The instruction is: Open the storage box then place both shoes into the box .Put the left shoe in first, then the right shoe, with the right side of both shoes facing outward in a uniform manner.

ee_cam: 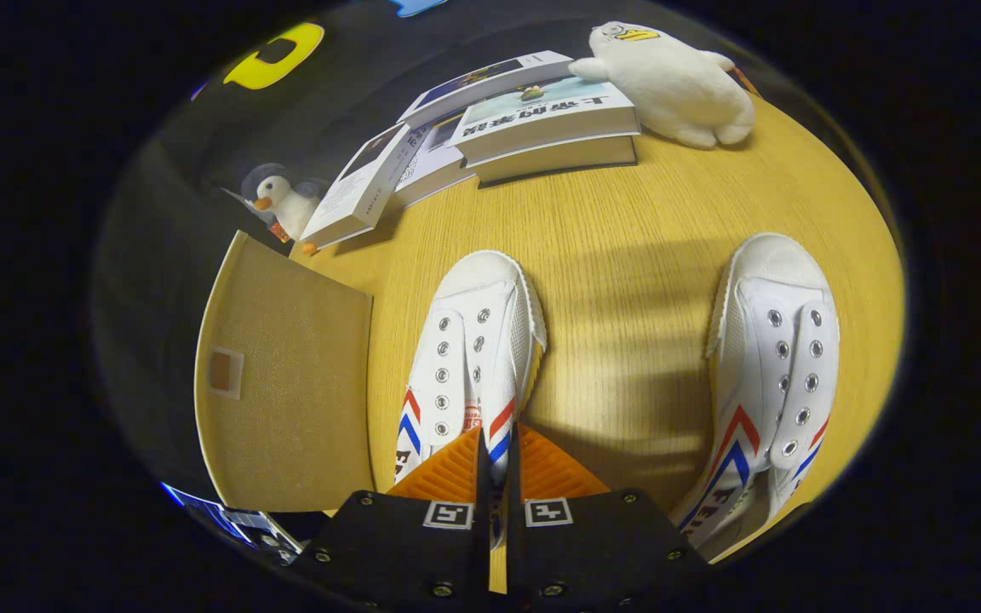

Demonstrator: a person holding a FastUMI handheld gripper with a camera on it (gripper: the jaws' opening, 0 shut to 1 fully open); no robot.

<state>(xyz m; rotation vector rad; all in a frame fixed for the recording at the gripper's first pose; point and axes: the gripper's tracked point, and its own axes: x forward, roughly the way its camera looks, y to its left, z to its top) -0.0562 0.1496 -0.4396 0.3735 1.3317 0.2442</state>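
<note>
Fingers are pinched tight on the side wall of the white canvas low-top shoe with red and blue chevron stripes, right at its collar, so you are holding it by a thin, stiff edge that both pads can press from either side. Its toe points away from the fingers, sole towards the pale wooden worktop; whether it rests there or hangs just clear, you cannot tell from here.

The matching second white canvas shoe lies to the right of the fingers, well apart, toe also pointing away, so it waits its turn. To the left of the fingers stands the tan fabric-covered panel with a small square patch, probably the storage box's flap or wall; its inside is hidden, so judge the opening before you swing over.

Beyond the fingers sit a stack of white-covered books, a white plush seal-like toy and a small plush duck, all out of your path.

Keep the pinch firm: the canvas collar may fold and let the shoe tip.
</note>
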